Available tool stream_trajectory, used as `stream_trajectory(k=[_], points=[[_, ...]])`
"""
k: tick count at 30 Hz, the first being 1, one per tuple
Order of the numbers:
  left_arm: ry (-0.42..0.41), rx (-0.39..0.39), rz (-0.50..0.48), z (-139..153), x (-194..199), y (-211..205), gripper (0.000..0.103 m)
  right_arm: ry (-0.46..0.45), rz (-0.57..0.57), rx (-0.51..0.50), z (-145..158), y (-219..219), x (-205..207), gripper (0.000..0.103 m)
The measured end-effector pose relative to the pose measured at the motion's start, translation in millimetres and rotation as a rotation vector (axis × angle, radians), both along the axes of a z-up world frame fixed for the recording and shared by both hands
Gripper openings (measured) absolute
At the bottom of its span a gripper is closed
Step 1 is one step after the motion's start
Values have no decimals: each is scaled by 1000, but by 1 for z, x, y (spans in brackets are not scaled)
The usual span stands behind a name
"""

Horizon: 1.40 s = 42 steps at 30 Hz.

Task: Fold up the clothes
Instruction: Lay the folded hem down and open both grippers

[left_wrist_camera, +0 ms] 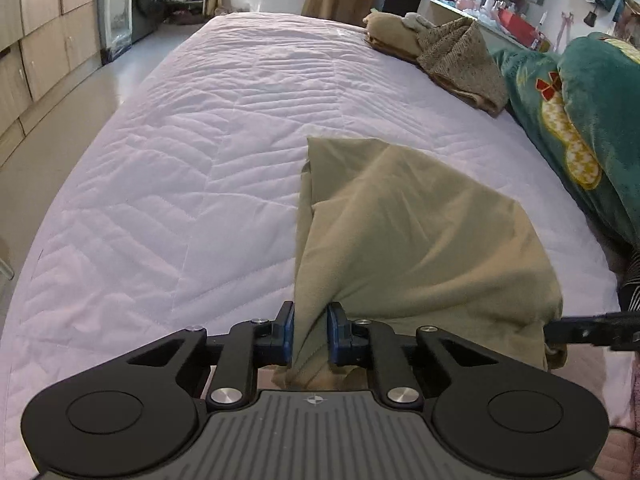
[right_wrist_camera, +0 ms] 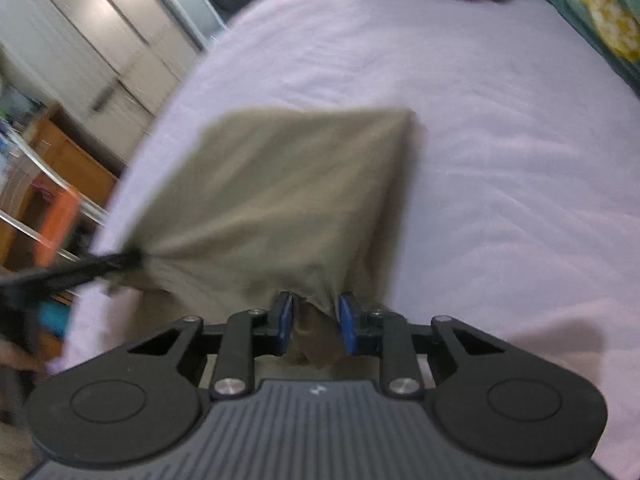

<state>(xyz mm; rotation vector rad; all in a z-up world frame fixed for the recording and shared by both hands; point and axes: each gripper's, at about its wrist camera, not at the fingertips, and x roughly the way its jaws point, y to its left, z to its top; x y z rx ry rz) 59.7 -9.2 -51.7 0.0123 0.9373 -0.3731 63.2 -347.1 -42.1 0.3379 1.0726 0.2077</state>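
Observation:
An olive-green garment (left_wrist_camera: 420, 232) lies partly folded on the pale pink quilted bed (left_wrist_camera: 200, 140), its near edge lifted. My left gripper (left_wrist_camera: 311, 330) is shut on a bunched near corner of it. In the right wrist view, which is blurred by motion, the same olive garment (right_wrist_camera: 288, 192) stretches from my right gripper (right_wrist_camera: 316, 320), whose blue pads pinch another near corner. The right gripper's black fingers (left_wrist_camera: 580, 330) show at the garment's right edge in the left wrist view. The left gripper's fingers (right_wrist_camera: 100, 264) hold the garment's left corner in the right wrist view.
A pile of tan and brown knit clothes (left_wrist_camera: 440, 52) sits at the bed's far right. A teal patterned blanket (left_wrist_camera: 580, 120) runs along the right side. Wooden cabinets (left_wrist_camera: 40, 40) and floor lie left of the bed. An orange and wooden frame (right_wrist_camera: 56, 216) stands off the bed's left edge.

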Motion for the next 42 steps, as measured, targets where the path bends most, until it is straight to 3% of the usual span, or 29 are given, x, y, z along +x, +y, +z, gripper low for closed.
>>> stream_trajectory(k=[1,6,8,11,14,16,18,20,22,25,27,29,33,37,39,41,42], points=[[14,13,-12,-2,1,-1,20,31,-7,-8,-6,-3,2,28],[-35,58,-41,20,-13,-1,29,-101,54,-98,23,16,-3,36],[-85,31,-38,38,-16,3,42,-155,79,-134,34,23,-5,47],[-146,-33,-46,56,-6,-8,59,-224,118,-157,47,37,-2,56],[-128,-62,-75,45,13,-31,59,-251,106,-147,36,46,20,58],[-47,-58,-60,17,25,-40,59,-177,105,-76,14,40,31,58],[-50,19,-84,0,22,-43,60,-41,101,-117,-13,35,33,58],[-78,117,-119,-13,15,-45,74,-80,151,-127,-19,29,23,58],[-86,186,-133,-19,10,-43,75,-29,149,-144,-12,24,22,58],[-48,176,-95,-7,6,-30,73,-56,130,-202,9,24,12,60],[-43,180,-92,-5,0,-22,73,-84,181,-189,15,31,1,67],[-39,183,-89,-4,-7,-14,77,-36,230,-175,2,39,-1,74],[-30,191,-83,0,-19,2,75,10,222,-251,-12,47,-9,75],[4,163,-86,11,-50,17,76,43,128,-149,15,40,-32,76],[35,144,-85,14,-68,25,76,95,70,-56,19,35,-51,82],[65,124,-83,18,-86,32,80,160,55,-13,15,42,-78,89],[74,115,-84,18,-95,35,81,173,49,-51,11,47,-89,89]])
